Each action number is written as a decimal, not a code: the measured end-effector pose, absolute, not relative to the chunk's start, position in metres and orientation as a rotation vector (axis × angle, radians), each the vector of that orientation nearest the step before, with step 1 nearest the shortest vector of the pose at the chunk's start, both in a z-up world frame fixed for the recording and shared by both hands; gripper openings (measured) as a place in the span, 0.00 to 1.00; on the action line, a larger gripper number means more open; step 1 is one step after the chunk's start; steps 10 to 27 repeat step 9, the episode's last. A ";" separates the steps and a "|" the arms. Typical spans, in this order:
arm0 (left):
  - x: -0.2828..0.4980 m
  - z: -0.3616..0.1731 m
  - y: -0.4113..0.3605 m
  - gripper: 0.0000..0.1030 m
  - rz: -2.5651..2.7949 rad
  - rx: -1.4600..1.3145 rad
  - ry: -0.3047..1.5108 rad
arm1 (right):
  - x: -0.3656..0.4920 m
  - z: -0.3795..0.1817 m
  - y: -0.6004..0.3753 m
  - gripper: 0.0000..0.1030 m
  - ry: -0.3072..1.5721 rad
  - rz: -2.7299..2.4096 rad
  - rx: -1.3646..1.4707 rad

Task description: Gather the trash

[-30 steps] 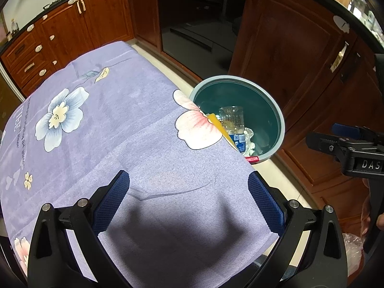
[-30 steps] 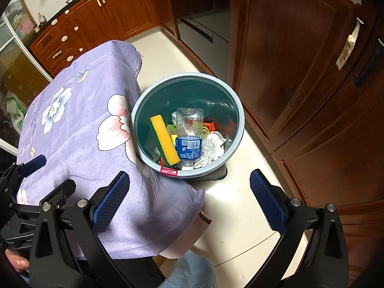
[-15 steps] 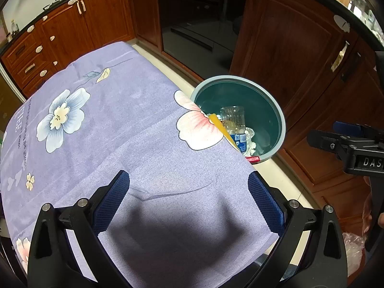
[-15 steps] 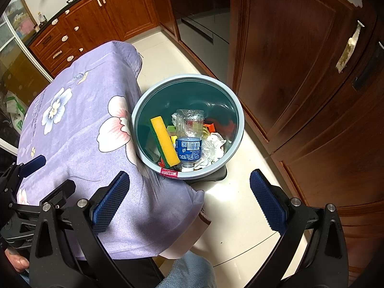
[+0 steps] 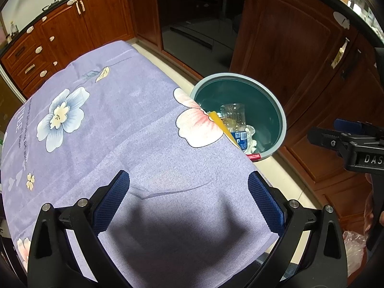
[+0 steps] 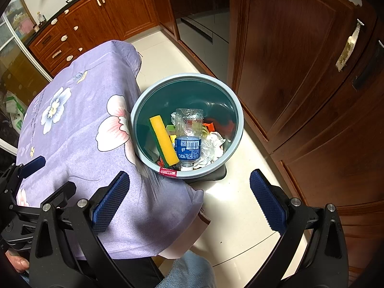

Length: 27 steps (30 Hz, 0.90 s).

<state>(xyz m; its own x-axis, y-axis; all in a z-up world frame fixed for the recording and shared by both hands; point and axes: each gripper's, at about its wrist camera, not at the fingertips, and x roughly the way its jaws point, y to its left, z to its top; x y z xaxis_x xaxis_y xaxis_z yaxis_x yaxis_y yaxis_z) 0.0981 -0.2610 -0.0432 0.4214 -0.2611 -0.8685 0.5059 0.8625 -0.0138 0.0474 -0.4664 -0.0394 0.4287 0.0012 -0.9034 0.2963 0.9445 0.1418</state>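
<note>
Right up front in the left wrist view, the left gripper (image 5: 188, 201) is spread wide with nothing between its blue pads, hanging over the purple flowered tablecloth (image 5: 115, 129). Same story on the other side: the right gripper (image 6: 189, 199) is wide open and empty too, sitting past the table's corner above the pale floor (image 6: 235, 206).

Just beyond the table edge is the grey-rimmed bin (image 6: 236, 110), standing on the floor and tucked right against the draped cloth. Inside it you can see a clear plastic bottle (image 6: 188, 136) with a blue label lying neck toward the camera, a yellow sponge (image 6: 163, 139) leaning beside it, some crumpled white paper (image 6: 213, 147) and orange scraps (image 6: 210, 127) behind. So the trash is in the bin already.

Further back it's just the red-brown kitchen cabinets (image 5: 283, 43) and a dark oven front (image 5: 192, 31).

My read: collecting looks basically done. I can't spot a single loose item on the cloth in either view, and both grippers have nothing in them, so this feels like the tail end, right after a drop-off. If anything's left, it's outside these shots, so the next move would be scanning the rest of the table and floor. There's a bit of clear plastic (image 5: 352, 242) at the bottom right of the left view, can't tell if that counts as trash.
</note>
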 end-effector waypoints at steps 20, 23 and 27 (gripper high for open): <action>0.100 -0.049 -0.256 0.96 -0.480 0.250 1.060 | 0.045 -0.038 -0.466 0.93 1.113 -0.197 0.286; 0.100 -0.049 -0.256 0.96 -0.480 0.250 1.060 | 0.045 -0.038 -0.466 0.93 1.113 -0.197 0.286; 0.100 -0.049 -0.256 0.96 -0.480 0.250 1.060 | 0.045 -0.038 -0.466 0.93 1.113 -0.197 0.286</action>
